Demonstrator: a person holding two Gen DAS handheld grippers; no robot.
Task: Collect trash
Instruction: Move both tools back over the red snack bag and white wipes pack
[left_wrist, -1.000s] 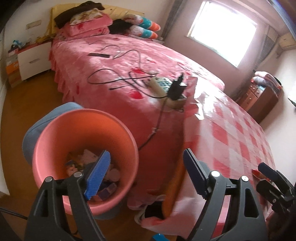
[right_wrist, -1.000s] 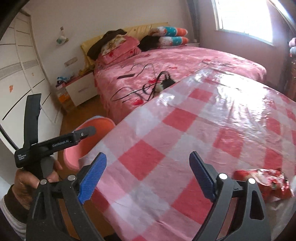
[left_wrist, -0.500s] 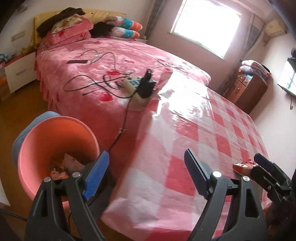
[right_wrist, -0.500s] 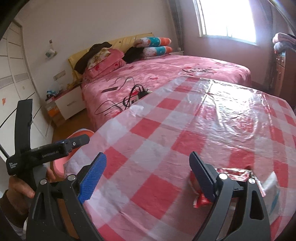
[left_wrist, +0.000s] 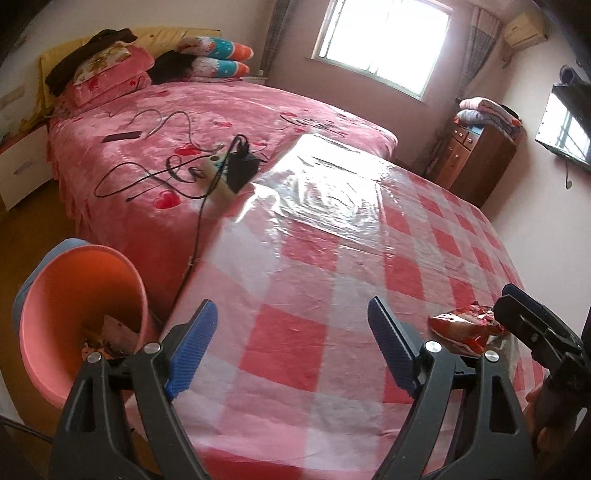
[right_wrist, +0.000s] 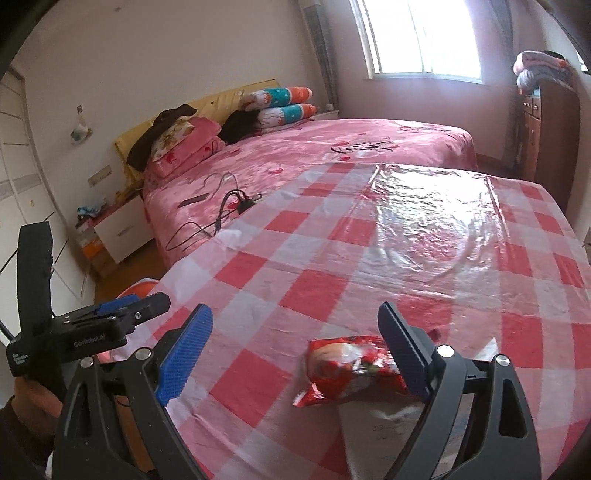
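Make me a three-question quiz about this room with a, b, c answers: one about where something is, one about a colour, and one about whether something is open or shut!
1. Where is the red snack wrapper?
a) in the bin
b) on the checked tablecloth
c) on the bed

2. What colour is the inside of the trash bin?
a) green
b) white
c) pink-orange

3. How is the right gripper?
a) open, holding nothing
c) shut on the wrapper
b) shut on a cable

Answers: 1 b, the wrapper lies on the cloth by the right gripper's finger. 2 c, the bin's wall shows pink-orange. 3 a, its blue pads stand wide apart with nothing squeezed between them.
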